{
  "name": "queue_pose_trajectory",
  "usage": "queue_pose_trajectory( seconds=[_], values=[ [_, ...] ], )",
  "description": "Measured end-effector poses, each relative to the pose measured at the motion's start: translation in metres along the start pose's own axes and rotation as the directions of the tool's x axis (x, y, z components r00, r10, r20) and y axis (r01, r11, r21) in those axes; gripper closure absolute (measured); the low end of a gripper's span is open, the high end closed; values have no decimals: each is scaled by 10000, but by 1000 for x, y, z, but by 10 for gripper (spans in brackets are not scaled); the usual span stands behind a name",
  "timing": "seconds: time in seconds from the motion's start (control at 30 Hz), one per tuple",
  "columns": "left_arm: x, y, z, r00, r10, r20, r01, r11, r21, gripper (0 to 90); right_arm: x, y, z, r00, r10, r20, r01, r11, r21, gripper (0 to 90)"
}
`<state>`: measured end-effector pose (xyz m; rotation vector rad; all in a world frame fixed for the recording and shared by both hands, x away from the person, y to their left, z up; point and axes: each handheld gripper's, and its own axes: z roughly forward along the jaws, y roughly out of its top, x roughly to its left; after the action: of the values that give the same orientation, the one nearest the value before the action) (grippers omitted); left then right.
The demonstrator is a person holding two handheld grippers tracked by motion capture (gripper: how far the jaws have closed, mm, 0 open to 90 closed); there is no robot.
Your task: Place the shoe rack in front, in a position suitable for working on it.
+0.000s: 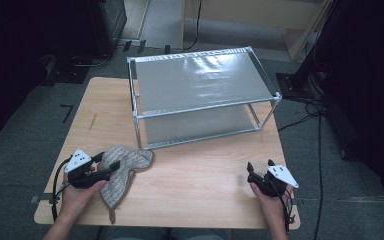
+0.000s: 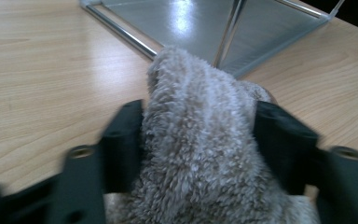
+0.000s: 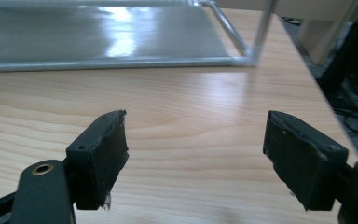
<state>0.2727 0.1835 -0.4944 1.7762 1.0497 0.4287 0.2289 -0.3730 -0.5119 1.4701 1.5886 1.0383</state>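
A fluffy grey-brown towel (image 1: 126, 172) lies crumpled at the table's front left, just before the rack's near left corner. My left gripper (image 1: 107, 162) reaches into it from the left. In the left gripper view the towel (image 2: 196, 93) bulges up between the two black jaws, and both pads press against its sides. My right gripper (image 1: 260, 165) sits low over the bare wood at the front right. Its jaws stand wide apart with nothing between them (image 3: 196, 149).
A two-tier metal rack (image 1: 205, 80) with grey shelves stands on the far half of the wooden table (image 1: 205, 175); its lower shelf (image 3: 98, 37) lies ahead of my right gripper. Cables and dark equipment lie on the floor to the right (image 1: 320, 110).
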Motion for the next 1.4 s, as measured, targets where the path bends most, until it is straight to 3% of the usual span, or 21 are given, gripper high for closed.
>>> queue_pose_trajectory(
  seconds=[0.07,0.17,0.2,0.4,0.53,0.6,0.63,0.67,0.8,0.83,0.87,1.0,1.03,1.07,1.1,1.13,1.17,1.2,1.33,1.4],
  values=[
    [-1,-1,-2,9998,79,190,-76,9998,-185,572,8,2,1,9997,-117,-198,117,9999,-45,216],
    [-4,1,-7,9985,281,476,-253,9980,-572,757,19,4,1,9987,-210,-461,207,9998,-63,216],
    [-6,2,-8,9980,376,518,-339,9970,-702,757,29,6,1,9967,-292,-759,282,9995,-147,216],
    [-18,8,-12,9943,607,873,-485,9895,-1365,794,63,15,-5,9836,-471,-1740,395,9981,-466,217],
    [-29,15,-11,9885,811,1279,-574,9822,-1790,797,79,19,-8,9736,-616,-2197,484,9967,-649,217],
    [-38,20,-9,9832,811,1635,-477,9790,-1983,797,95,23,-12,9603,-838,-2660,637,9945,-835,215],
    [-38,20,-9,9832,811,1635,-477,9790,-1983,797,99,24,-12,9569,-842,-2781,624,9943,-864,210],
    [-44,24,-8,9794,899,1810,-510,9766,-2090,797,104,25,-13,9536,-881,-2879,637,9936,-932,198],
    [-54,28,-5,9741,1115,1969,-660,9723,-2241,798,115,29,-16,9450,-690,-3196,367,9937,-1058,170],
    [-57,30,-4,9716,1178,2051,-700,9716,-2261,798,120,30,-17,9357,-589,-3478,215,9937,-1104,167],
    [-62,32,-2,9681,1244,2174,-728,9702,-2310,797,129,32,-19,9209,-654,-3843,193,9923,-1227,162],
    [-74,35,3,9572,1495,2477,-892,9669,-2389,798,149,33,-23,8885,-1127,-4449,565,9889,-1377,145],
    [-74,35,3,9572,1495,2477,-892,9669,-2389,798,149,33,-23,8885,-1127,-4449,565,9889,-1377,145],
    [-79,36,4,9522,1633,2583,-1000,9652,-2415,798,155,32,-24,8793,-1237,-4599,668,9882,-1381,143],
    [-83,37,4,9474,1701,2712,-1036,9645,-2431,798,165,32,-25,8593,-1405,-4917,761,9860,-1486,133],
    [-88,37,6,9424,1771,2839,-1064,9630,-2476,798,169,32,-25,8527,-1445,-5019,790,9856,-1496,132],
    [-88,37,6,9424,1771,2839,-1064,9630,-2476,798,169,32,-25,8527,-1445,-5019,790,9856,-1496,132],
    [-91,38,6,9398,1808,2901,-1090,9628,-2472,798,178,31,-25,8409,-1532,-5191,855,9847,-1521,123],
    [-99,39,8,9286,1935,3166,-1154,9616,-2492,798,195,29,-23,8132,-1686,-5571,985,9832,-1538,87],
    [-103,39,10,9231,1962,3308,-1156,9619,-2479,798,202,28,-22,8116,-1796,-5559,1077,9813,-1597,55]
  ],
)
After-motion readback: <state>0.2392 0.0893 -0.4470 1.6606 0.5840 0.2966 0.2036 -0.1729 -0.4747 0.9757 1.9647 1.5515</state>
